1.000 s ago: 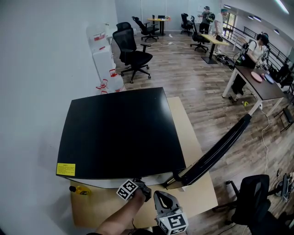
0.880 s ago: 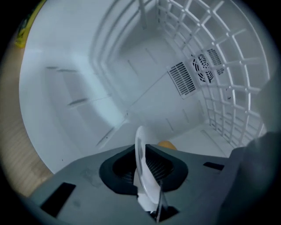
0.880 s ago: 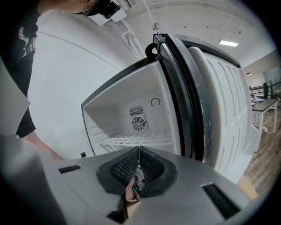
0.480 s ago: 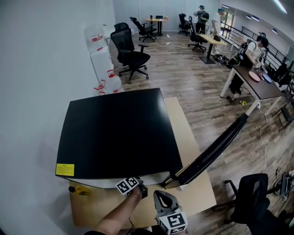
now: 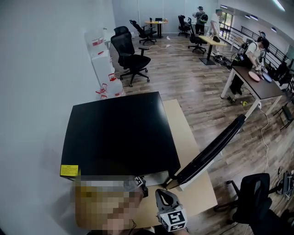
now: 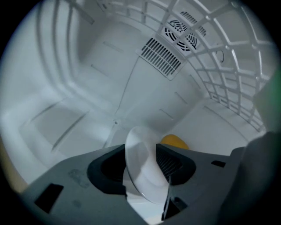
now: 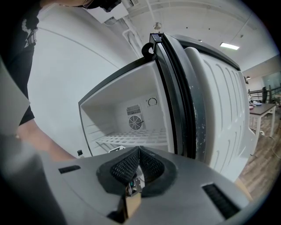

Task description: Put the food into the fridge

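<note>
In the fridge (image 6: 88, 83), the left gripper's (image 6: 142, 166) fingers are opening around a white plate (image 6: 137, 147). The right gripper's (image 7: 138, 166) fingers are closed and empty.

Black office chair (image 5: 130, 55) beside water jugs (image 5: 103, 62); desk (image 5: 262, 90) far right.

We are seeing bright, even light from ceiling lamps (image 5: 282, 5) in the head view; the 2 gripper views are warping, darkening at edges, blurring nearby.

A white wall (image 5: 36, 69) met wood-plank floor (image 5: 183, 87); black office chairs (image 5: 130, 56) and desks (image 5: 259, 89) stood beyond (ceiling strip lights (image 5: 281, 4) lit).
</note>
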`<action>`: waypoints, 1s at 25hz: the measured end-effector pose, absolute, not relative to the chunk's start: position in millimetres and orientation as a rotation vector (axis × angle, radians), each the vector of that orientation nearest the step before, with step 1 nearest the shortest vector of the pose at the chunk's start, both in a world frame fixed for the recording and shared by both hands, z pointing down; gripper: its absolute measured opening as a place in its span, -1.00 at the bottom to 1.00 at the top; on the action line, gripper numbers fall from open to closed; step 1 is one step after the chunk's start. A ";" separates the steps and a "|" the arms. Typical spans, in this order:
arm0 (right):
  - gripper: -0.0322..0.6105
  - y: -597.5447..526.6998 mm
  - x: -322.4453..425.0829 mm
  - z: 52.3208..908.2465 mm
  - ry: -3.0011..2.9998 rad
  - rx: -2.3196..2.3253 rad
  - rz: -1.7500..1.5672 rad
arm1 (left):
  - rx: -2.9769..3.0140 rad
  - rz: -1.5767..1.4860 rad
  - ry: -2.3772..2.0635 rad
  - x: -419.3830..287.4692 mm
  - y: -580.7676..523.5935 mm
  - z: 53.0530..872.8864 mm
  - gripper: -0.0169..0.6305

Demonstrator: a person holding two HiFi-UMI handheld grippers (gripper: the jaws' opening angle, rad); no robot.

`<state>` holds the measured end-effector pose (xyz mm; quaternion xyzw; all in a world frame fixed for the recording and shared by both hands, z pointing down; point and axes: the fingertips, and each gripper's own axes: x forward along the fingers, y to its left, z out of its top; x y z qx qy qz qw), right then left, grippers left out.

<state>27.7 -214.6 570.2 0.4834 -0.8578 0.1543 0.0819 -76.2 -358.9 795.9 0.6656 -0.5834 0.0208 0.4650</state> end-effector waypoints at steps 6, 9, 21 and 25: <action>-0.71 -218.2 31.4 567.0 -2.558 1.450 0.452 | 1.718 0.265 -1.539 -93.6 -359.1 800.0 -0.21; -0.71 -219.3 33.6 569.6 -2.550 1.454 0.457 | 1.797 0.306 -1.567 -95.3 -363.8 790.3 -0.18; -0.71 -208.7 32.6 559.1 -2.549 1.475 0.425 | 1.850 0.268 -1.554 -98.9 -332.2 772.0 -0.15; -0.71 -195.6 31.2 555.6 -2.548 1.489 0.417 | 1.868 0.264 -1.542 -103.8 -305.1 768.2 -0.15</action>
